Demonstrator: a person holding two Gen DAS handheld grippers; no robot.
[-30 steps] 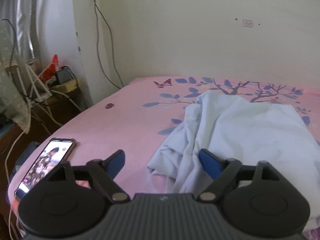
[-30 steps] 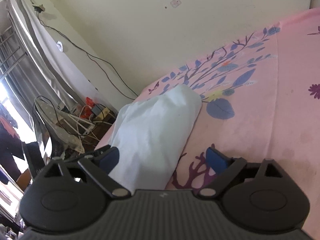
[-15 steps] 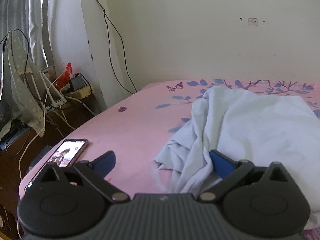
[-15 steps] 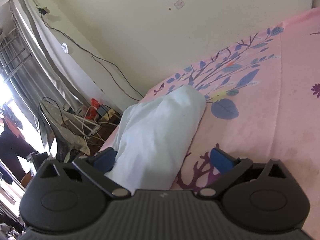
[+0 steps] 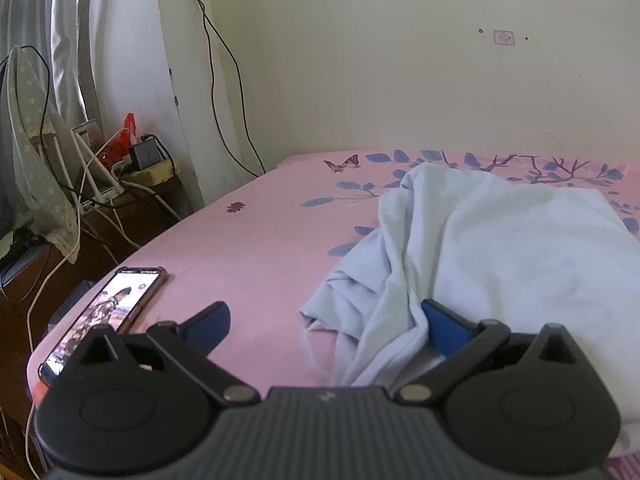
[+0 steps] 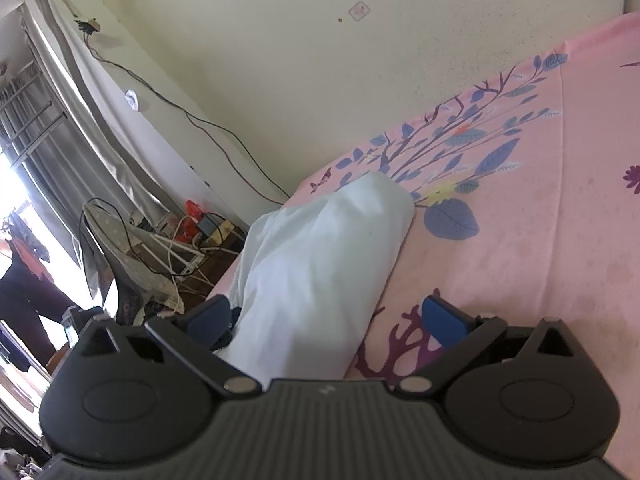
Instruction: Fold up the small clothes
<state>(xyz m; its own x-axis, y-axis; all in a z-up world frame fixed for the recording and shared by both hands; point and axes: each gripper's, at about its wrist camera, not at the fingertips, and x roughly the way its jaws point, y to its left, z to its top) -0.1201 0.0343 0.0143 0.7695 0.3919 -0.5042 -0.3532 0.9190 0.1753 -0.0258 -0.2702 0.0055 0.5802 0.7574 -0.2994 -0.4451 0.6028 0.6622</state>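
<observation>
Pale-blue crumpled cotton garment heaped on pink floral bedsheet, bunched folds at near left edge, smoother spread toward right. Same garment in right wrist view, long mound running away toward wall, near bed's left edge.

Left gripper: black body, blue finger pads, jaws spread to widest, just been opening versus a second ago. Cloth fold between the jaws, lying against right pad; left pad over bare sheet, no squeeze on fabric. Nothing held.

Right gripper: jaws wide too, just been opening over the last second. Garment end between the pads, left pad at cloth's left side, right pad apart from it over purple branch print. No grip.

Versus earlier frames: left view more raised, more wall and cable visible, garment heap same place and shape. Right view nearly unchanged, garment a little nearer the jaws.

Black smartphone with lit screen flat on sheet at near left corner, well apart from garment. Cluttered side table with white cables and red item beside bed at left. Cream wall behind.
</observation>
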